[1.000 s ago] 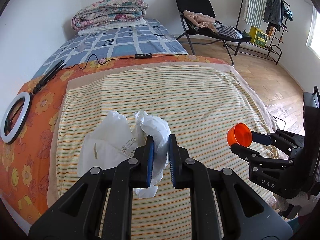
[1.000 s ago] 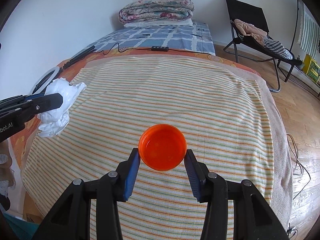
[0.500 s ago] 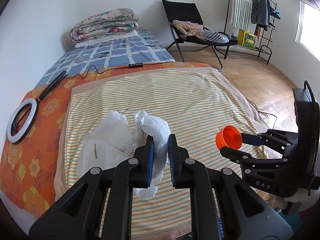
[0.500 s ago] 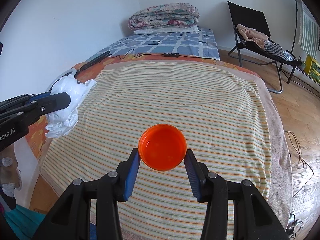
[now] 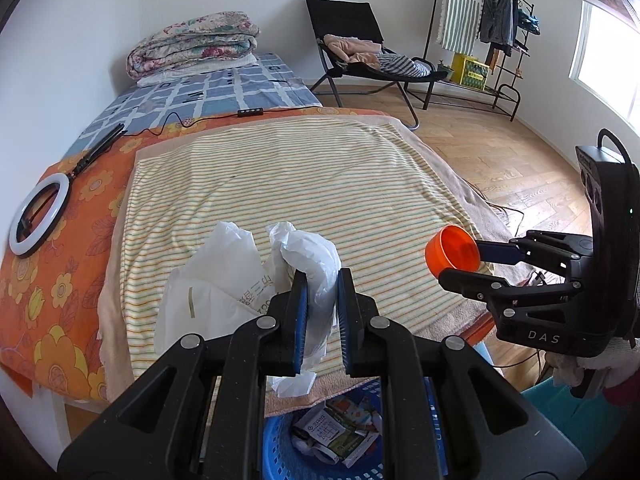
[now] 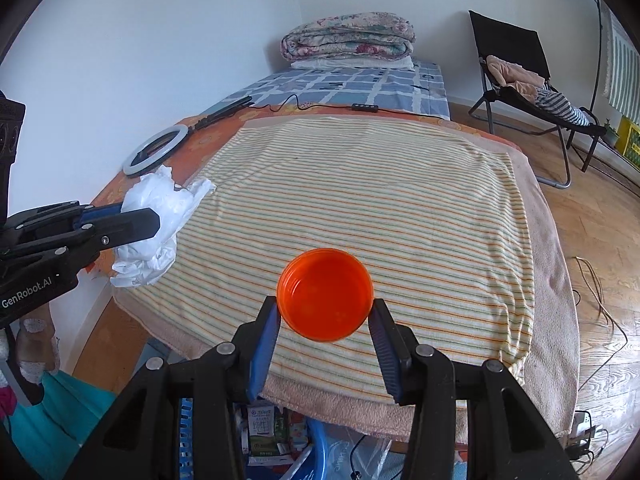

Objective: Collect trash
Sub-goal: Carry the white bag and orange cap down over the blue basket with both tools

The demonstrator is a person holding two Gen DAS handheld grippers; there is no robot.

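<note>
My left gripper [image 5: 322, 276] is shut on a crumpled white plastic bag [image 5: 308, 256], which hangs from the pads over the near edge of the bed. In the right wrist view the same bag [image 6: 156, 216] shows at the left, pinched in the left gripper [image 6: 154, 220]. My right gripper [image 6: 324, 306] is shut on an orange plastic cup [image 6: 324, 294], held by its sides with the mouth facing the camera. The left wrist view has the cup [image 5: 452, 248] at the right. A blue basket [image 5: 280, 452] with trash packets [image 5: 336, 432] stands on the floor under both grippers.
A striped blanket [image 5: 300, 184] covers the bed. A ring light [image 5: 38, 216] and its cable lie at the left, with a folded quilt [image 5: 192, 48] at the far end. A black chair [image 5: 360, 52] and a clothes rack [image 5: 492, 28] stand on the wooden floor at the right.
Both grippers have drawn back from the bed toward its near edge and risen a little, still gripping the bag and the cup. The blue basket has come into view beneath them.
</note>
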